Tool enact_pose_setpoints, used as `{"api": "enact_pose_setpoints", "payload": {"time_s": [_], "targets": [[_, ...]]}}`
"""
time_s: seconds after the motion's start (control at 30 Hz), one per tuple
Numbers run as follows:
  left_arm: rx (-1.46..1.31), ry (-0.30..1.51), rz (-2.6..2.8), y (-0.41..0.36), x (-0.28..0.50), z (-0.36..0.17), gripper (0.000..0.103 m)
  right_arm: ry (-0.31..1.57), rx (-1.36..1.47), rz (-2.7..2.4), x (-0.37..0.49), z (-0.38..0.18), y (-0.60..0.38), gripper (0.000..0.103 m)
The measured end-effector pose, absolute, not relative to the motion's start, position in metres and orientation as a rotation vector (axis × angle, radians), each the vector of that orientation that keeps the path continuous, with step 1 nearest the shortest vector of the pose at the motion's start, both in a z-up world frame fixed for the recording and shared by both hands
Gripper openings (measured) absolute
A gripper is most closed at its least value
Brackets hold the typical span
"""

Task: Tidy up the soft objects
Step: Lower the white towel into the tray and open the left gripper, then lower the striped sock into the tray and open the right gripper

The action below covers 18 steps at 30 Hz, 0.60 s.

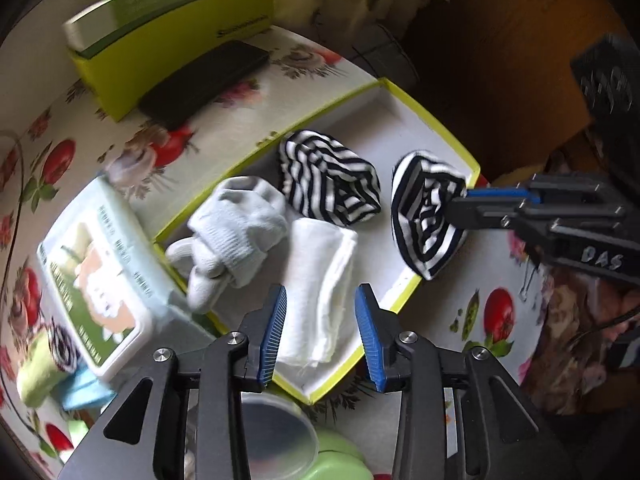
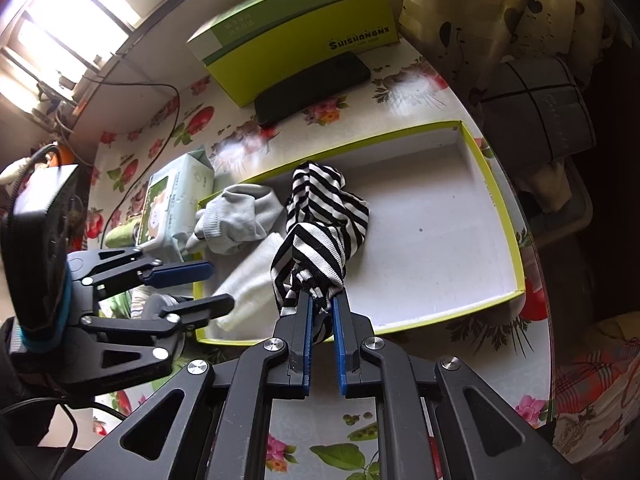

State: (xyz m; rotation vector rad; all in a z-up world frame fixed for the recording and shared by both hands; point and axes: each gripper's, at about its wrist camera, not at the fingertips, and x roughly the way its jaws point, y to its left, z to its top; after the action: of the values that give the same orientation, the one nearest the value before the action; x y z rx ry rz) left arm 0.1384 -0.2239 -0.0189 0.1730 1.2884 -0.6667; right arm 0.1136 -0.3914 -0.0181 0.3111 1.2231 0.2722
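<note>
The right gripper (image 2: 323, 304) is clenched on a black-and-white striped sock (image 2: 310, 258), its blue pads (image 2: 307, 332) pinching the bunched cloth just past the fingertips; the sock hangs from the jaws above the near edge of a shallow yellow-rimmed box (image 2: 502, 204), close to that rim. From the left wrist view the same gripper (image 1: 460, 204) reaches in from the right, the held striped sock (image 1: 426, 216) bunched at its tip over the box's right-hand part. A second striped sock (image 1: 328, 184) lies crumpled on the white floor of the box (image 1: 440, 130), just beside the held one and apart from it; a grey sock (image 1: 236, 236) lies to its left, touching a folded white cloth (image 1: 320, 292) that runs toward the box's near corner. The left gripper (image 1: 321, 336) stands released, jaws spread with nothing between them, hovering over the near end of the white cloth; whether its pads touch the cloth cannot be told. A pack of wet wipes (image 1: 100, 280) sits outside the box at its left end on a flowered tablecloth (image 1: 120, 132); farther back a black phone (image 1: 204, 80) lies beside a green carton (image 1: 176, 24); a round plastic lid (image 1: 276, 428) shows beneath the left gripper.
</note>
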Motion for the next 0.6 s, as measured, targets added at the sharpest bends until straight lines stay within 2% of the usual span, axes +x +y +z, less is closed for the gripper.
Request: {"api": "enact_pose_setpoints", "payload": {"time_s": [0.23,0.6], "targets": [[0.006,1.262,-0.561,-0.180,0.139,0.005,0.037,1.292,0.268,0.332,0.129,-0.038,-0.365,0.009],[-0.097,1.240,-0.492,-0.149,0.130,0.018,0.037,1.388,0.257,0.432,0.132,-0.064,-0.327,0.009]]}}
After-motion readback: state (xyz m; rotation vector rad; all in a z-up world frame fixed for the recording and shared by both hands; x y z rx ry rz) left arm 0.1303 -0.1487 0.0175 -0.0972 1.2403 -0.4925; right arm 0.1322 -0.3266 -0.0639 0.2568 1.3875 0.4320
